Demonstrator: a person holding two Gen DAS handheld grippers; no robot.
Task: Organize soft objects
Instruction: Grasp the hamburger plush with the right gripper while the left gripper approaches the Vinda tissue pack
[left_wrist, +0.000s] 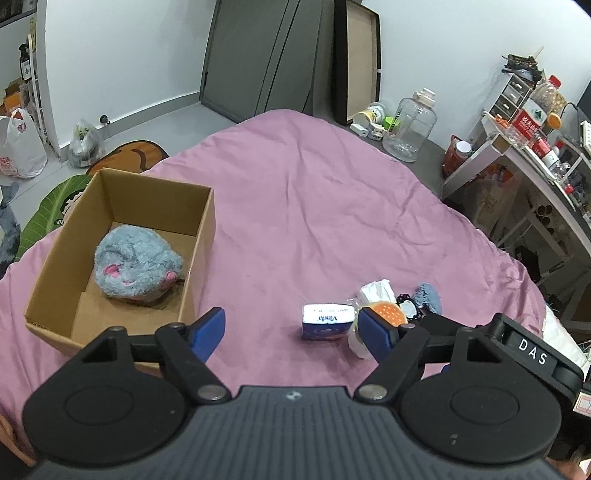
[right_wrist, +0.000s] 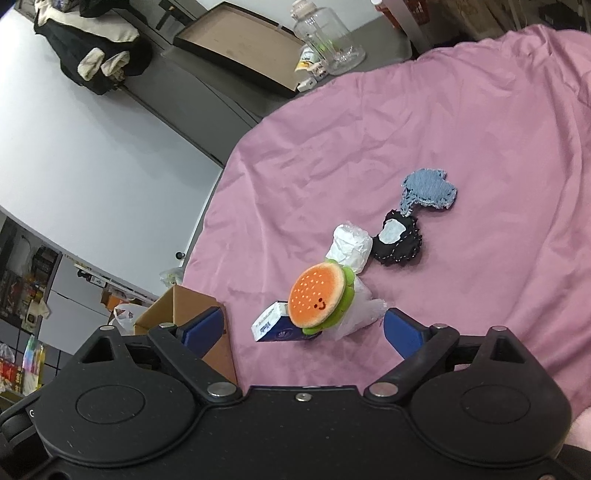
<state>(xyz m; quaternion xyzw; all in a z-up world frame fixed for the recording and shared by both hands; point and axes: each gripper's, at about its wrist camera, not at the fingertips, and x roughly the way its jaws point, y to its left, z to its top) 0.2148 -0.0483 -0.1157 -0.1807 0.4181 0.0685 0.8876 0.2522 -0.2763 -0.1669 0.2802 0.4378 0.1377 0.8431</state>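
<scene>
A box (left_wrist: 122, 254) left of the left gripper (left_wrist: 291, 328) held a grey plush (left_wrist: 136, 264); both grippers' fingers (right_wrist: 402, 330) stood apart, empty.

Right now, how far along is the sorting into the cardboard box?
Done: only the grey plush mouse lies in the cardboard box. In hand: nothing; the left gripper and right gripper are both open above the pink bedspread. Left: the burger plush, tissue pack, white plastic-wrapped bundle, black pouch and blue knitted piece.
</scene>
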